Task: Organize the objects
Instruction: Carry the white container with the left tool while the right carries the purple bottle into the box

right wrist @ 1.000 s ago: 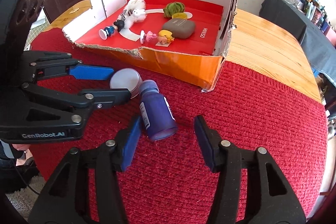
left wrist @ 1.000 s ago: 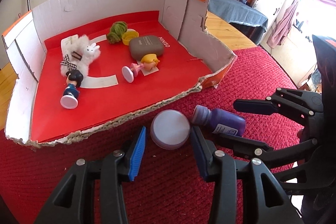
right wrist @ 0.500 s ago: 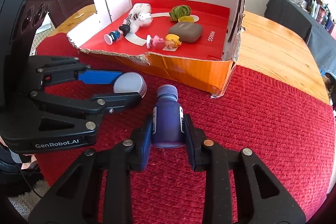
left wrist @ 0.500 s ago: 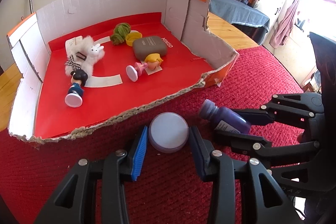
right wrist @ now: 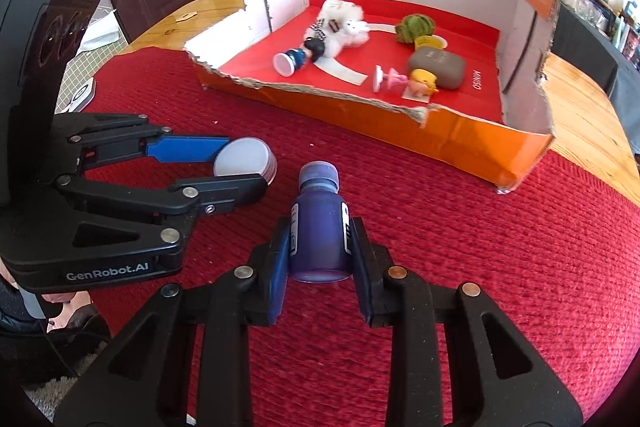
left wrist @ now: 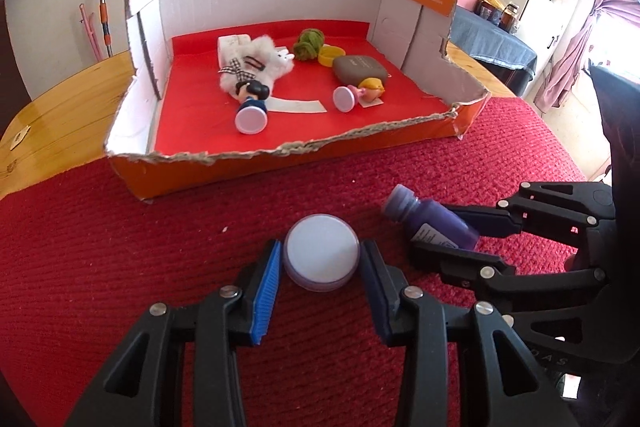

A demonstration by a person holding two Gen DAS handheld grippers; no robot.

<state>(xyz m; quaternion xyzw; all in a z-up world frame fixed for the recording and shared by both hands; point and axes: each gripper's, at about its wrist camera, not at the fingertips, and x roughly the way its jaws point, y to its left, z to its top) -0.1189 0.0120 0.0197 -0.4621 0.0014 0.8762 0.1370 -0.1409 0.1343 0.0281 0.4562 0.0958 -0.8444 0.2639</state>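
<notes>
Purple bottle (right wrist: 319,227), capped and labelled, clamped lengthwise between fingers (right wrist: 280,259) of right gripper (right wrist: 319,255), above red cloth (right wrist: 480,287) on desk. Round white-lidded tin (left wrist: 321,251), flat, pinched between fingers (left wrist: 266,277) of left gripper (left wrist: 320,267), short of orange box (left wrist: 280,163).

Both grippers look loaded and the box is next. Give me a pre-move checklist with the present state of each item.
1. Right gripper shut on bottle: ok.
2. Left gripper gripping tin: pads at both sides, firm contact cannot tell.
3. Bottle cap on: ok.
4. Free floor in box near the front edge: ok.
5. Low torn front wall for entry: ok.
6. Grippers apart from each other: ok, but close.
</notes>
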